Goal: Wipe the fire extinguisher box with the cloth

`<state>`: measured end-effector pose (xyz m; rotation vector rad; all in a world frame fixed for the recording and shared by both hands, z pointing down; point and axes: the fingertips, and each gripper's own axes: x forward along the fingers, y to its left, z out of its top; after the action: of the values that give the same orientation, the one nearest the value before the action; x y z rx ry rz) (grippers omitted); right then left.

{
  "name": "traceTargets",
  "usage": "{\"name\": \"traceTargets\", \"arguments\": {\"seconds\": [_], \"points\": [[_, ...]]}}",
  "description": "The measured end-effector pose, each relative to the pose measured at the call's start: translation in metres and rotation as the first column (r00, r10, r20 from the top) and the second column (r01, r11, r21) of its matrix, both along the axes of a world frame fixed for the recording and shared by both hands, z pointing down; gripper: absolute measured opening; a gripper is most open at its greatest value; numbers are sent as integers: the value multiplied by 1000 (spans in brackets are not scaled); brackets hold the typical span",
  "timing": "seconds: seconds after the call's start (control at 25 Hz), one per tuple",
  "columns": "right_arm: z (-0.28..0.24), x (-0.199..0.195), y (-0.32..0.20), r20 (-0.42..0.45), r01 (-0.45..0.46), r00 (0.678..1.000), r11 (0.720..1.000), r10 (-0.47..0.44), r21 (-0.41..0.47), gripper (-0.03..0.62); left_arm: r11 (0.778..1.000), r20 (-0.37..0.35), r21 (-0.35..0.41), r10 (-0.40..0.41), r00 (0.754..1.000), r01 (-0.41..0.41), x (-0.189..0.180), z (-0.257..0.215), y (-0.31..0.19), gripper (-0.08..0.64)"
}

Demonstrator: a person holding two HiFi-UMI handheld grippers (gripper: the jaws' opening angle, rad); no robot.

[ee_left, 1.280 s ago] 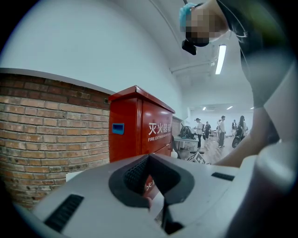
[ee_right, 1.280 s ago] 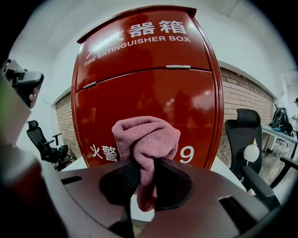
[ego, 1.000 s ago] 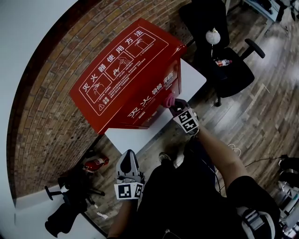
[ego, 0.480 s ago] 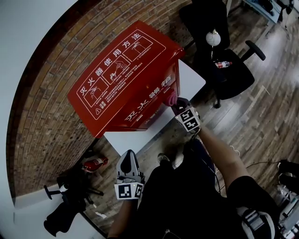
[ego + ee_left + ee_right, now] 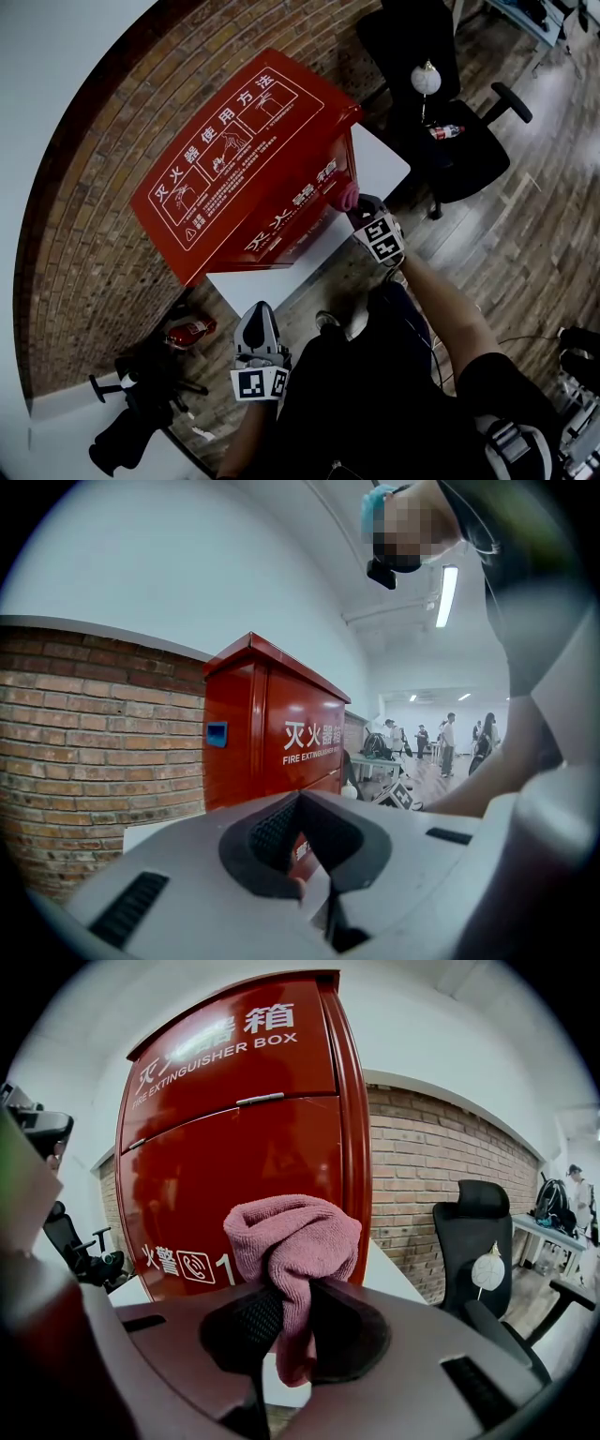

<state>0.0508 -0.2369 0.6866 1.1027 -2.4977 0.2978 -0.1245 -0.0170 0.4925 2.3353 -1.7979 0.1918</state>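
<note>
A red-brown brick wall (image 5: 84, 234) backs everything. Against it stands the big red metal fire extinguisher box (image 5: 248, 150) on a low white worktop (image 5: 380, 159), with a black office chair (image 5: 459, 150) near its right side. The right claw (image 5: 291, 1321) is clamped on a bunched pink terry cloth (image 5: 295, 1232) and holds it at the box's front face, low and near the right edge. In the head view the cloth looks to be touching the panel or all but touching it. The left claw (image 5: 305, 855) hangs low, well apart from the box, its jaws closed together on nothing.

The step in hand seems to be wiping the front door. To do it well, press the cloth's rounded bulge flat to the metal so the hard jaw tips stay off the paint. Then sweep in overlapping passes, working round the thin silver handle bar (image 5: 261, 1099) and along the edges.

The lid carries white text, "灭火器使用方法", over pictograms. The front reads "灭火器箱" above "FIRE EXTINGUISHER BOX". Lower down come "火警", a phone symbol and a "1", with the rest behind the cloth.
</note>
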Motion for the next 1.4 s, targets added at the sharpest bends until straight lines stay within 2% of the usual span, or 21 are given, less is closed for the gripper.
{"name": "traceTargets", "arguments": {"seconds": [0.68,1.4], "points": [[7,19,-15,-41,11,999,1000,-10,18,60,1000,3,-3,11,1000,-11,15,3,-17,44],[65,28,-20,-64,-20,998,998,16,-58,60,1000,36,-22,0,999,1,16,6,-21,43]]}}
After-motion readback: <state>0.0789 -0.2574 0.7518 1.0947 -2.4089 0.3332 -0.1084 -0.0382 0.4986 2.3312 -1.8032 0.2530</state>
